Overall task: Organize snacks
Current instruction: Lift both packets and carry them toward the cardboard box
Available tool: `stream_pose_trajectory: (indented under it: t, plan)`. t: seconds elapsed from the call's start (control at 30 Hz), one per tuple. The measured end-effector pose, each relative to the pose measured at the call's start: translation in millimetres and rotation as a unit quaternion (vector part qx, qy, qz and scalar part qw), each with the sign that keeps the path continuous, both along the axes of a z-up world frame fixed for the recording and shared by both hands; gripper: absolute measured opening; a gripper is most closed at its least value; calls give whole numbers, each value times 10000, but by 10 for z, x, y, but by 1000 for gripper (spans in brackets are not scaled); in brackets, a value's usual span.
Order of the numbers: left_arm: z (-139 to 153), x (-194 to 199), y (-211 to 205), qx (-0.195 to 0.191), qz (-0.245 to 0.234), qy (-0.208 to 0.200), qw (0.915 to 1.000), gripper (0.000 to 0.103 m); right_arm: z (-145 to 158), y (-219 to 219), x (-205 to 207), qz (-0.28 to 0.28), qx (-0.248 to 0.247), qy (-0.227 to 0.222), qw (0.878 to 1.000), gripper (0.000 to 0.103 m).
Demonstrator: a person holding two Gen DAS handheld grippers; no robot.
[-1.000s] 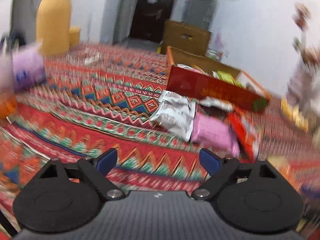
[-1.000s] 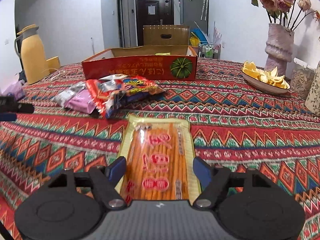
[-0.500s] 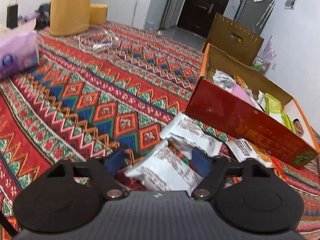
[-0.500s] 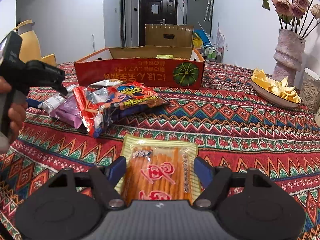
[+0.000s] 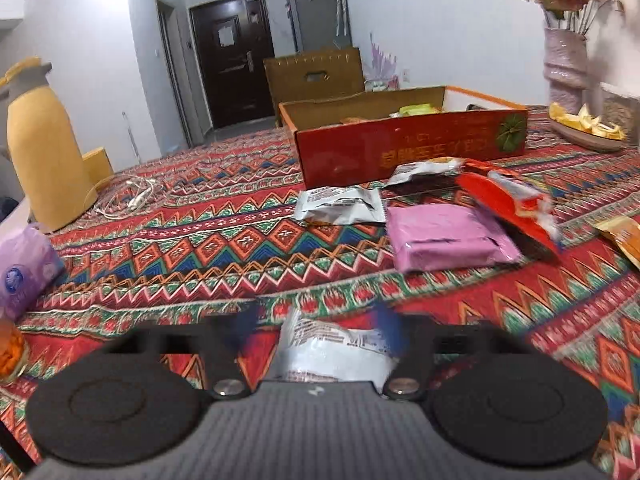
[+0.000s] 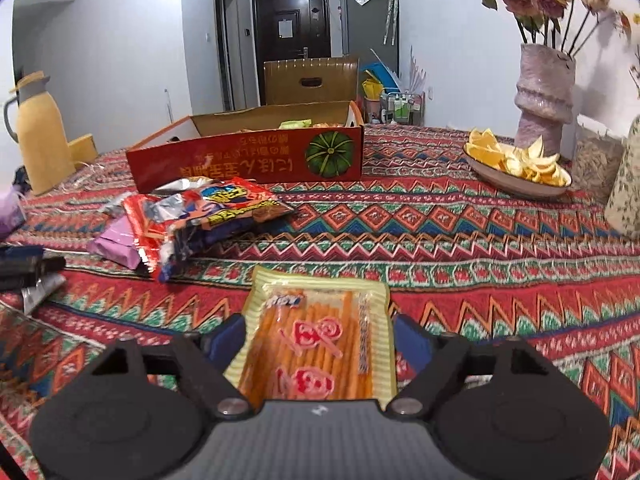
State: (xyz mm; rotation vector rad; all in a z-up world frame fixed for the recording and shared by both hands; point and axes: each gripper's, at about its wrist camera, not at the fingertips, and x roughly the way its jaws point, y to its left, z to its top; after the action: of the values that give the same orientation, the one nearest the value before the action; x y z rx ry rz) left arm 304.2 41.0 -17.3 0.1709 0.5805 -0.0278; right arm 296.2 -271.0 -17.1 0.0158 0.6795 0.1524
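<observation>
**Two snack packets sit between opening jaws, the box waits at the far side**

The left hand-held gripper (image 5: 316, 322) has a small silver snack packet (image 5: 332, 354) between its blurred blue fingers. Its jaws are opening, and the pads no longer seem to press on the foil, though blur makes this hard to judge. The right hand-held gripper (image 6: 320, 338) straddles a flat yellow packet of orange sticks (image 6: 320, 344) lying on the patterned worktop (image 6: 460, 240) near its front edge. These jaws are opening too, and the pads stand just clear of the packet's sides.

The red cardboard box (image 6: 248, 156), already holding a few snacks, stands toward the far edge of the worktop. A loose heap lies in front of it: a red crisp bag (image 6: 212, 216), a pink packet (image 5: 448, 236) and another silver packet (image 5: 340, 208).

All of these look light, thin and crinkly. The foil is likely slippery and will buckle under a pinch, so a hold across the crimped end seam should be firmer than one across the puffed middle. The sticks inside the yellow packet probably snap easily; it is best taken by its long edges, gently, and kept flat.
</observation>
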Motion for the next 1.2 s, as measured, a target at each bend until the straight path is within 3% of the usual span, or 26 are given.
stream_pose_trajectory:
  t: [0.13,0.23,0.3,0.4,0.47,0.57,0.73,0.77,0.8,0.83,0.93,1.0,1.2]
  plan:
    - [53,-154,-19,-245,622,223,9975,87,-43,43,-62,-41,-109,132,9998,84]
    - [15,-122,65,-1104,997,795,9857,88,-68,80,-105,23,-10,167,9999,87]
    - [3,-139,36,-1177,876,633,9871,86,-82,116,-117,28,33,148,9999,87]
    - [34,-133,-85,-1377,294,584,9883,84,-89,196,-131,84,-189,107,9997,84]
    - [48,-115,-197,-1230,108,503,9911,85,-87,198,-143,86,-142,106,9998,85]
    - [44,-83,-279,-938,284,412,9943,85,-78,165,-165,74,-49,110,9999,84]
    - [-47,75,-232,-907,606,527,9926,82,-82,118,-149,16,45,107,9999,86]
    - [-58,70,-232,-833,703,465,9929,72,-83,117,-135,6,64,102,9999,87]
    - [-60,74,-242,-691,811,405,9935,52,-88,116,-125,0,82,98,9999,87]
    - [-45,59,-251,-615,811,354,9942,44,-93,122,-115,-8,73,92,9999,87]
    - [-6,-31,-253,-626,651,418,9950,41,-108,174,-128,15,-123,51,9999,80]
    - [-15,-120,-239,-719,580,452,9947,41,-111,174,-171,89,-108,-24,9999,66]
    - [39,-339,-157,-971,663,571,9914,41,-47,133,-233,184,-83,59,9998,45]
